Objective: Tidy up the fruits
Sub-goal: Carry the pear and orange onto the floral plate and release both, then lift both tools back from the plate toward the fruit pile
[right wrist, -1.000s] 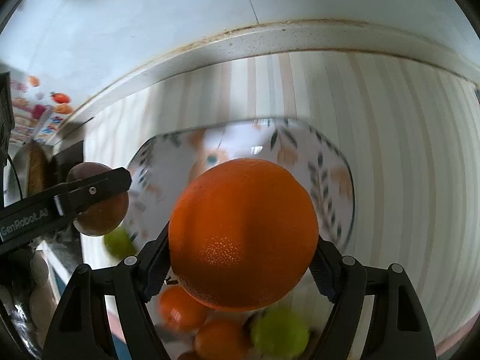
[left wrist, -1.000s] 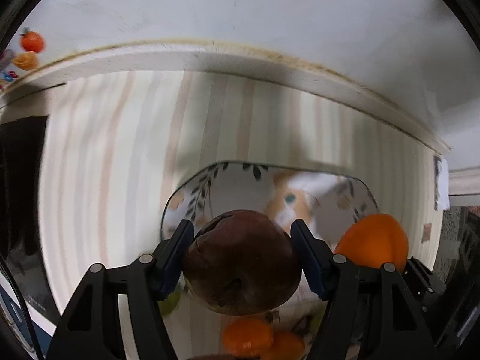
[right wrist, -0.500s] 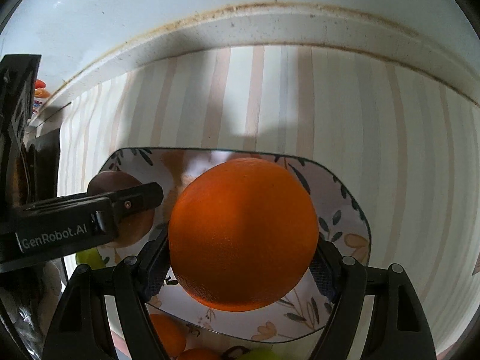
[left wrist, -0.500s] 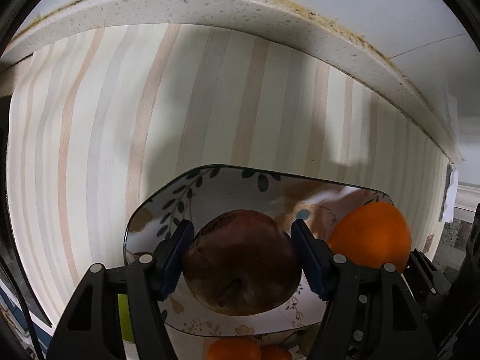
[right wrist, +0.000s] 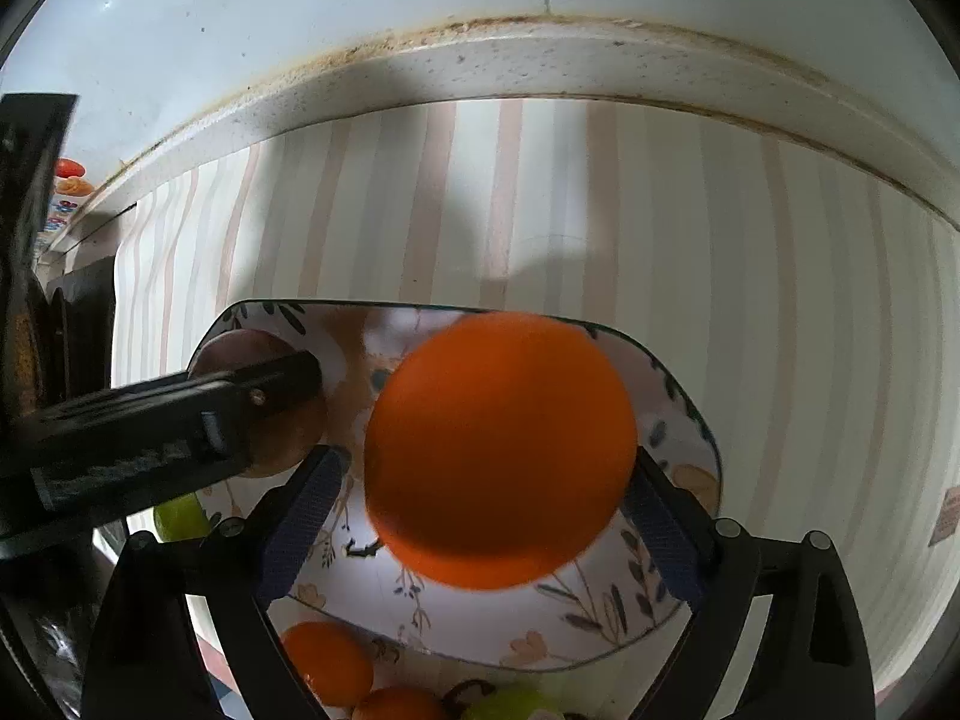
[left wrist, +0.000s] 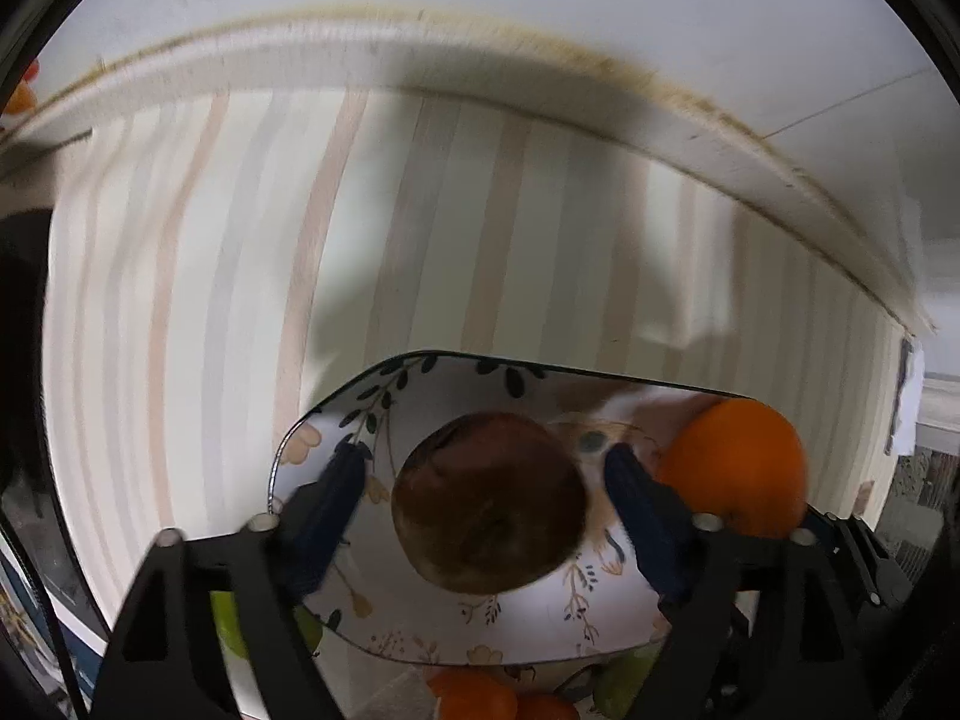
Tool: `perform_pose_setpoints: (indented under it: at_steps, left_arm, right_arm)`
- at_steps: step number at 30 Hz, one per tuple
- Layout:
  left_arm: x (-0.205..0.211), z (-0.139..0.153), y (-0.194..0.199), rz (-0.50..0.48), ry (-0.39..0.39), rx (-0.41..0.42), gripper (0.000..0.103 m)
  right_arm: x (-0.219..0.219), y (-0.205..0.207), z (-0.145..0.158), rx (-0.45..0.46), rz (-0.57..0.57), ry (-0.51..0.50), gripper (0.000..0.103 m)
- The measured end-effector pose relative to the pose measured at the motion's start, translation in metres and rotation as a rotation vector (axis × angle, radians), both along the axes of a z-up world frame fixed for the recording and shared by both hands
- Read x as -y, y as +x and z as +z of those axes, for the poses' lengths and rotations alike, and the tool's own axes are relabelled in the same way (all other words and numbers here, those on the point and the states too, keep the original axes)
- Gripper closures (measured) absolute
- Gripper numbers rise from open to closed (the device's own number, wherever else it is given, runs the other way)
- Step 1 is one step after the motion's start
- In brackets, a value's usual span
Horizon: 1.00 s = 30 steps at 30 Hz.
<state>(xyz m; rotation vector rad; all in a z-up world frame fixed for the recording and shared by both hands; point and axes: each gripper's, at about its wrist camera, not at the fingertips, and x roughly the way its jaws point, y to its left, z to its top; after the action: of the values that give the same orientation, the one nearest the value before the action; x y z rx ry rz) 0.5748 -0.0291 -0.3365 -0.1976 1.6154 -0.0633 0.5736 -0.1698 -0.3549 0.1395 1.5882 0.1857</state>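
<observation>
A floral plate point(left wrist: 420, 618) point(right wrist: 672, 606) lies on the striped tablecloth. A dark brown-red round fruit point(left wrist: 489, 501) sits on it, between the fingers of my left gripper point(left wrist: 489, 480), which stands open with gaps on both sides. A large orange point(right wrist: 501, 450) point(left wrist: 732, 474) rests on the plate to its right, between the fingers of my right gripper point(right wrist: 483, 480), also open. The left gripper's finger point(right wrist: 180, 420) and the brown fruit point(right wrist: 288, 438) show at left in the right wrist view.
Small oranges point(right wrist: 327, 672) point(left wrist: 474, 696) and green fruits point(right wrist: 180, 516) point(left wrist: 228, 624) lie by the plate's near edge. The counter's raised back rim point(right wrist: 540, 66) and the white wall run behind. Dark objects point(right wrist: 36, 276) stand at far left.
Both grippers have opened and let go of their fruits, which now rest on the plate. Both grippers have drawn back a little.
</observation>
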Motion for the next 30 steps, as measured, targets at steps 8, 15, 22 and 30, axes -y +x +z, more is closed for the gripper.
perform_pose_setpoints:
  at_steps: [8,15,22,30]
  left_arm:
    - [-0.002,0.036,-0.036,-0.037,0.107,0.102,0.018]
    - [-0.022,0.065,-0.078,-0.041,0.171,0.193,0.018]
    - [-0.038,0.1,-0.127,-0.027,0.186,0.287,0.018]
    - [-0.037,0.143,-0.176,-0.045,0.194,0.369,0.018]
  right_arm:
    - [0.008,-0.028,0.025,0.027,-0.017,-0.048,0.008]
    - [0.016,-0.071,0.053,0.077,-0.037,-0.074,0.008]
    - [0.021,-0.114,0.102,0.195,-0.061,-0.103,0.008]
    - [0.01,-0.158,0.156,0.299,-0.087,-0.101,0.008]
